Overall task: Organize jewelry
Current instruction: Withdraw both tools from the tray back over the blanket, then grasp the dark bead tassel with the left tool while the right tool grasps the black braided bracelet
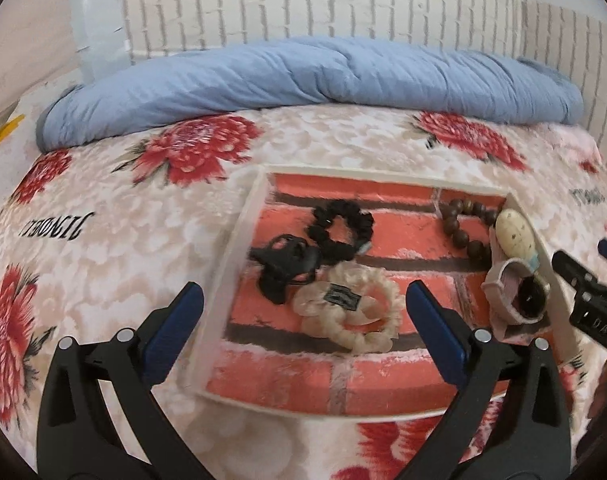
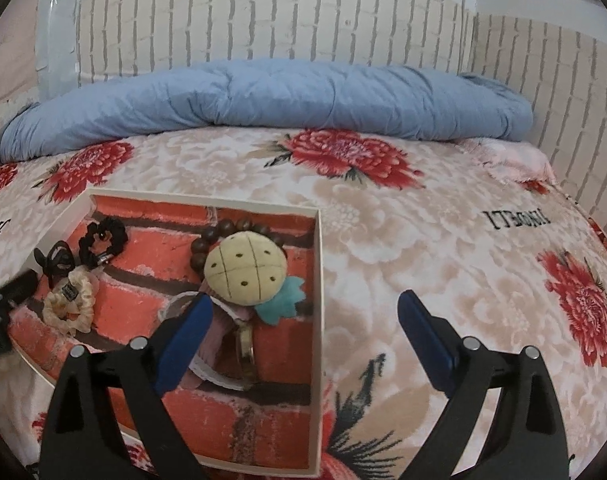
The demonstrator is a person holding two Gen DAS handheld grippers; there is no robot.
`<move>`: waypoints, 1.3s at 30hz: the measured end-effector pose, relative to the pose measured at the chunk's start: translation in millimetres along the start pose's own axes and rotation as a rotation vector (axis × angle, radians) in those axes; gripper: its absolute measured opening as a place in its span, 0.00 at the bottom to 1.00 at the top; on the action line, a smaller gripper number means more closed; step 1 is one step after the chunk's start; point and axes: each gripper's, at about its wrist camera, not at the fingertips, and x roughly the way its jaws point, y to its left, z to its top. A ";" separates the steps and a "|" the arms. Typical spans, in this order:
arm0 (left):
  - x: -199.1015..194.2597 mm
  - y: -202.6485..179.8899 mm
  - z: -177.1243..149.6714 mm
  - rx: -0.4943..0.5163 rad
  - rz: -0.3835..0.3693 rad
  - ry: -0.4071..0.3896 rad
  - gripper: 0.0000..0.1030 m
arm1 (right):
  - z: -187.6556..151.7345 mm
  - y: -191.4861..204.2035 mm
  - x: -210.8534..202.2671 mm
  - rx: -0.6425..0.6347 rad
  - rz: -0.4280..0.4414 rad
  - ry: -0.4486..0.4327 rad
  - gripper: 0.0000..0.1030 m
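A shallow white tray (image 1: 243, 216) (image 2: 318, 280) with a red brick-pattern lining lies on the bed. Inside lie a black scrunchie (image 1: 341, 228) (image 2: 103, 236), a black hair claw (image 1: 285, 266) (image 2: 57, 262), a cream scrunchie (image 1: 351, 312) (image 2: 69, 304), a brown bead bracelet (image 1: 463, 224) (image 2: 231, 228), a cream plush charm with a teal tassel (image 1: 513, 234) (image 2: 245, 270) and a pink-strapped watch (image 1: 515, 296) (image 2: 243, 348). My left gripper (image 1: 303, 320) stands open above the cream scrunchie, holding nothing. My right gripper (image 2: 303, 320) (image 1: 583, 280) is open over the tray's right wall; its left finger hides part of the watch.
The floral blanket (image 2: 443, 240) covers the bed around the tray. A rolled blue quilt (image 1: 303, 76) (image 2: 263, 100) lies along the back against a brick-pattern wall (image 2: 303, 20). A translucent plastic bin (image 1: 95, 20) stands at the back left.
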 end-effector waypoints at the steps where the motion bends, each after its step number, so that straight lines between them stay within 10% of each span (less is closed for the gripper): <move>1: -7.7 4.6 1.5 -0.010 -0.008 -0.005 0.95 | -0.4 -1.1 -4.4 0.003 -0.004 -0.003 0.89; 19: -144.9 137.5 -81.8 -0.003 0.196 -0.022 0.95 | -56.4 46.8 -148.1 -0.039 0.066 -0.034 0.96; 39: -119.3 170.4 -171.2 -0.088 0.056 0.123 0.95 | -140.3 122.0 -147.4 -0.049 0.128 0.096 0.95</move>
